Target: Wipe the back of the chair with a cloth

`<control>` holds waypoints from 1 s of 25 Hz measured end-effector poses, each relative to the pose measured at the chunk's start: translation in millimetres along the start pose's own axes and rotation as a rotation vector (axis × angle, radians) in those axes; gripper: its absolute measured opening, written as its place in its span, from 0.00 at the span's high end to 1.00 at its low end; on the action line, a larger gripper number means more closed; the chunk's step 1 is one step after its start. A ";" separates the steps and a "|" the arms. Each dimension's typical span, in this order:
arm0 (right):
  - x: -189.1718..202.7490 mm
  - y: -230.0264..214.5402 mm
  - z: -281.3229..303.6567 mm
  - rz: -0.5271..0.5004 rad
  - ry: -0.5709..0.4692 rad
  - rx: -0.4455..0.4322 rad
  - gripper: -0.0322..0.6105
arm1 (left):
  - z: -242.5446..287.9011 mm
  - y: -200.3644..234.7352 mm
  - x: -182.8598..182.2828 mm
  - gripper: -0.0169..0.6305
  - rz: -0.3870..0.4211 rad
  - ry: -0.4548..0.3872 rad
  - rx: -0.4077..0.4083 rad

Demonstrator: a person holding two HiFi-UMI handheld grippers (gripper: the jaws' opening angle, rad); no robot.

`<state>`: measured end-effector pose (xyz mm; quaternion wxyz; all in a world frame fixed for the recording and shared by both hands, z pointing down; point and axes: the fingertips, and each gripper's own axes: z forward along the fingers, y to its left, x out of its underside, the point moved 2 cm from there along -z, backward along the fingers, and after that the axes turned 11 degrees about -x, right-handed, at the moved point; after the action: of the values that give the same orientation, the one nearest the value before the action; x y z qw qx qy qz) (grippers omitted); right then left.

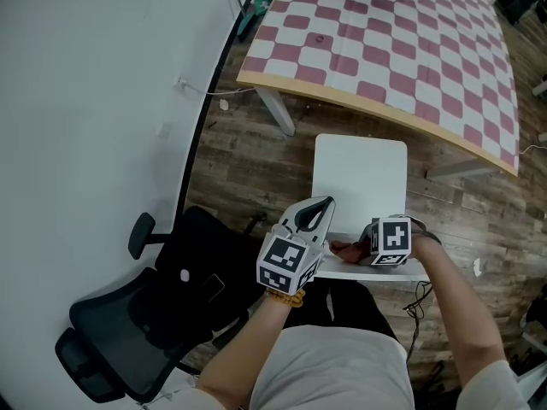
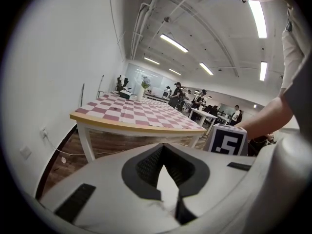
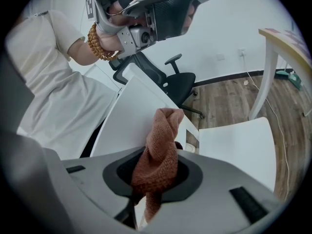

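Your right tongs [image 1: 369,248] pinch the red cloth [image 3: 163,145]. It sits on the top edge of the white chair [image 1: 359,169] back. Your left tongs [image 1: 318,207] are pressed together, just left of the cloth.

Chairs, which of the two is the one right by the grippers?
The white chair, straight ahead; the right gripper holds the cloth at its back. The black office chair stands off to the left.

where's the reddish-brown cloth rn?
The reddish-brown knitted cloth is pinched in the jaws of the right gripper, at the top edge of the white chair backrest; in head view it shows just right of the left gripper.
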<state>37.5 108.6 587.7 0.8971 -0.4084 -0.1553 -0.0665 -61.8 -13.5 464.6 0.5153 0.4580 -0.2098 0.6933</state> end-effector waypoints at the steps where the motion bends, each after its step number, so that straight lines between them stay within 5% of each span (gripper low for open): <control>1: -1.7 3.2 -2.2 -0.003 -0.003 -0.002 0.80 | -1.2 -2.4 -2.5 0.95 0.000 -0.004 0.003; 13: -22.5 45.2 -31.8 -0.071 -0.045 -0.043 0.80 | -6.5 -36.1 -18.9 0.95 -0.009 -0.034 0.051; 25: 7.1 17.4 -15.0 -0.044 0.026 0.041 0.80 | 13.4 -49.7 -6.7 0.95 -0.037 -0.017 0.070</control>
<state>51.9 108.8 568.4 0.9054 -0.3857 -0.1540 -0.0884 -10.7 -8.3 456.4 0.5100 0.4856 -0.1811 0.6866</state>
